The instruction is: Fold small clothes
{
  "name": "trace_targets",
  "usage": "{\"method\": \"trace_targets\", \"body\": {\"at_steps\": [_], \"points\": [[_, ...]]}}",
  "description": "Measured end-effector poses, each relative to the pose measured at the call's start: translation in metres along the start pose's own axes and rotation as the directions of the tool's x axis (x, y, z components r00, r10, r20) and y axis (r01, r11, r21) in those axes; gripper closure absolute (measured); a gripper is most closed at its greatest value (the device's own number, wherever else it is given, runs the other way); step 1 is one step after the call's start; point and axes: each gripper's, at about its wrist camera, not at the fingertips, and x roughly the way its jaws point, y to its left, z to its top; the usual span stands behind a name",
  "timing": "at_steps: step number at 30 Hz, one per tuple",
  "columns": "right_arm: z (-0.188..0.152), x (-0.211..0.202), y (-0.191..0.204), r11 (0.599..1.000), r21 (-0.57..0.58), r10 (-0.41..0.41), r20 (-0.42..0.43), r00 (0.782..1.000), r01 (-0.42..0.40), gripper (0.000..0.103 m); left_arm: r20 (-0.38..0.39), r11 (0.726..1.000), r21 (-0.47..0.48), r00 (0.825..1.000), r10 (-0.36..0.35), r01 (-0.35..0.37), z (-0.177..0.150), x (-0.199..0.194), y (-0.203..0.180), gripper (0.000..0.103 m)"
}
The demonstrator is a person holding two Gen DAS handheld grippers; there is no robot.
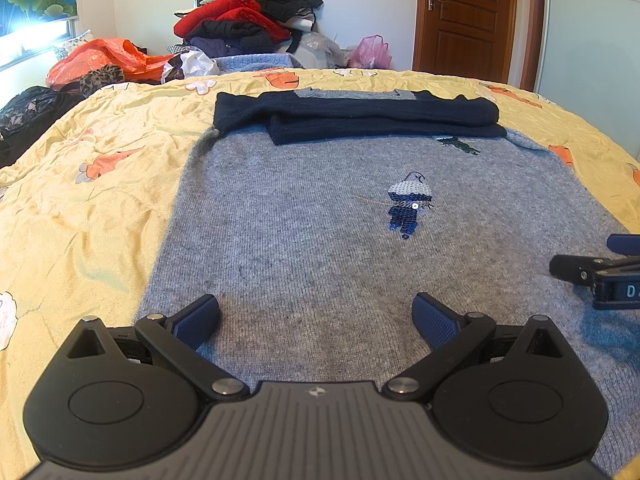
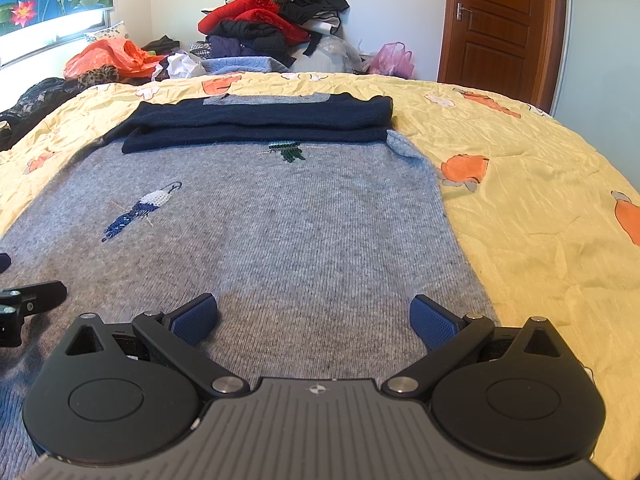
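A small grey knit sweater (image 1: 320, 216) lies flat on the yellow bedspread (image 1: 80, 184). Its navy sleeves (image 1: 360, 118) are folded across the chest at the far end. It has sequin figures (image 1: 410, 204) on the front. My left gripper (image 1: 316, 320) is open and empty, low over the sweater's near hem on the left side. My right gripper (image 2: 314, 320) is open and empty, low over the near hem by the sweater's (image 2: 280, 220) right edge. The right gripper also shows at the right of the left wrist view (image 1: 592, 272).
A tall pile of clothes (image 1: 248, 20) stands past the far end of the bed, with an orange plastic bag (image 1: 104, 58) and a pink bag (image 1: 370, 52). A wooden door (image 1: 464, 16) is at the back right. The bedspread (image 2: 540, 220) spreads to the right.
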Motion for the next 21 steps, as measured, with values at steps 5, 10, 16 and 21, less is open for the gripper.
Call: {"method": "trace_targets", "body": {"at_steps": [5,10,16,21], "points": [[-0.016,-0.02,-0.001,1.0,-0.024,0.018,0.003,1.0,-0.018,0.0,0.0,1.0,0.006,1.0,0.019,-0.019,-0.002,-0.007,-0.001,0.0],[-0.045,-0.055,-0.01,0.995,-0.066,0.077,0.023,0.997,-0.075,0.0,0.003,0.998,0.05,1.0,-0.026,0.026,-0.021,-0.036,-0.005,0.0],[-0.062,-0.094,-0.035,0.978,-0.043,0.204,0.017,0.979,-0.203,0.0,0.022,0.994,0.067,0.996,-0.092,0.09,-0.043,-0.071,0.01,0.0],[-0.053,-0.109,-0.089,0.947,0.185,0.256,0.058,0.965,-0.262,0.0,-0.001,0.99,-0.094,0.994,-0.106,0.106,-0.045,-0.08,0.055,0.0]]}}
